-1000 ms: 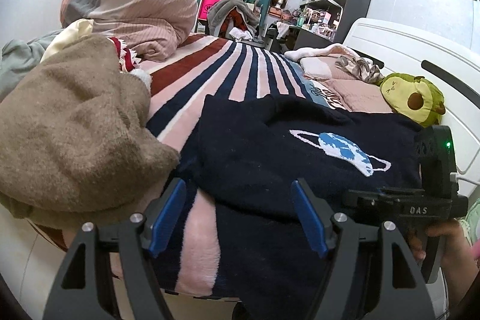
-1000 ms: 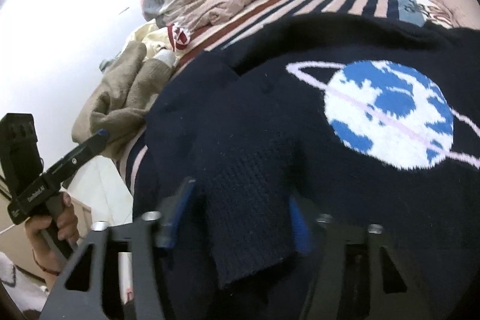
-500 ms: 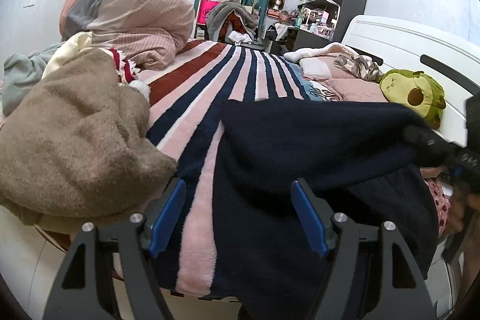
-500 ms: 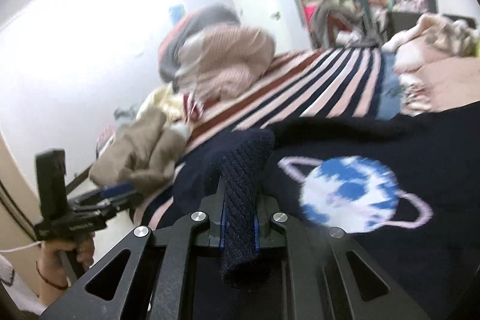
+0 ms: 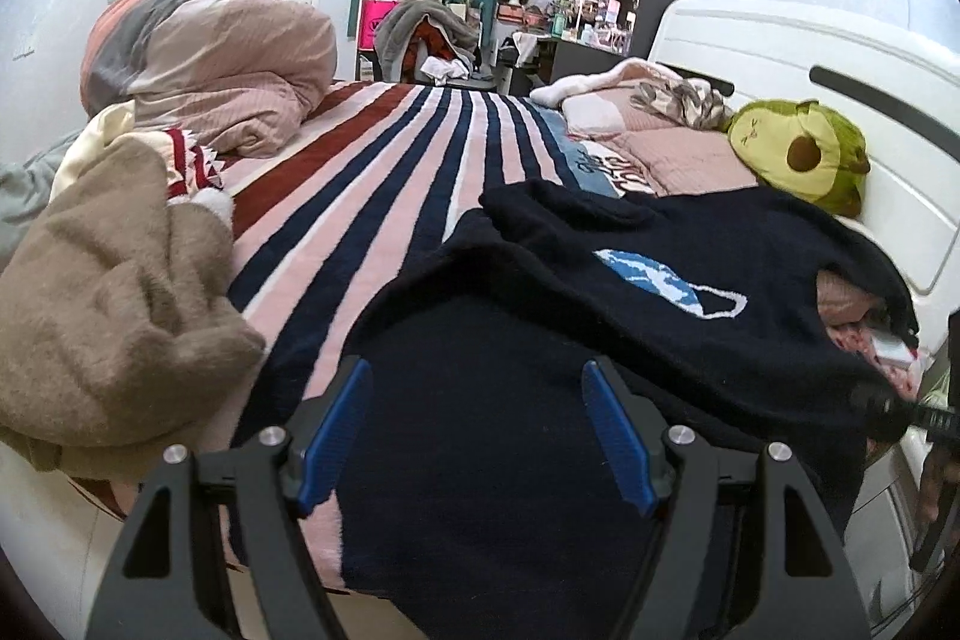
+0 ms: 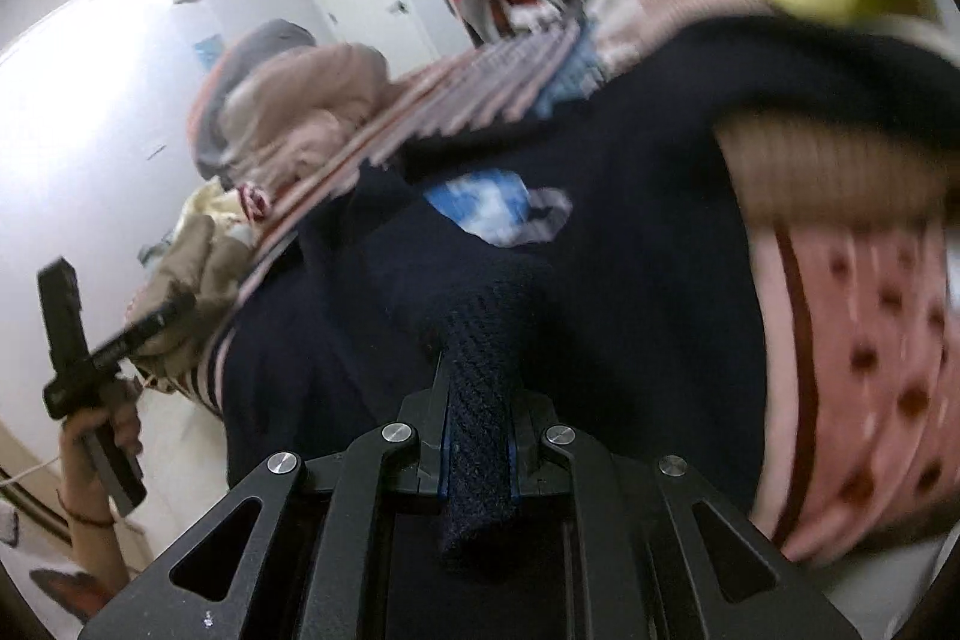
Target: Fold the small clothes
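A navy knit sweater (image 5: 648,244) with a blue planet picture (image 5: 660,280) lies on the striped bed, partly folded over itself. My right gripper (image 6: 477,388) is shut on the sweater's ribbed cuff (image 6: 480,340), holding it up over the sweater (image 6: 630,244) body; this view is blurred. My left gripper (image 5: 477,424) stands open above the near navy cloth, its blue pads (image 5: 336,430) apart with nothing pinched. The left gripper's handle (image 6: 90,340) and the hand holding it show at the left of the right wrist view.
A brown fleece garment (image 5: 102,292) lies heaped at the bed's left edge, a rolled duvet (image 5: 210,52) behind it. An avocado plush (image 5: 798,154) and pink pillows (image 5: 678,142) lie by the white headboard (image 5: 840,58). A pink dotted cloth (image 6: 858,370) lies right of the sweater.
The right gripper shut on the sweater's cuff, lifted it and swept it to the right across the sweater. The sweater's front got folded over. My left gripper shifted slightly and stayed open.
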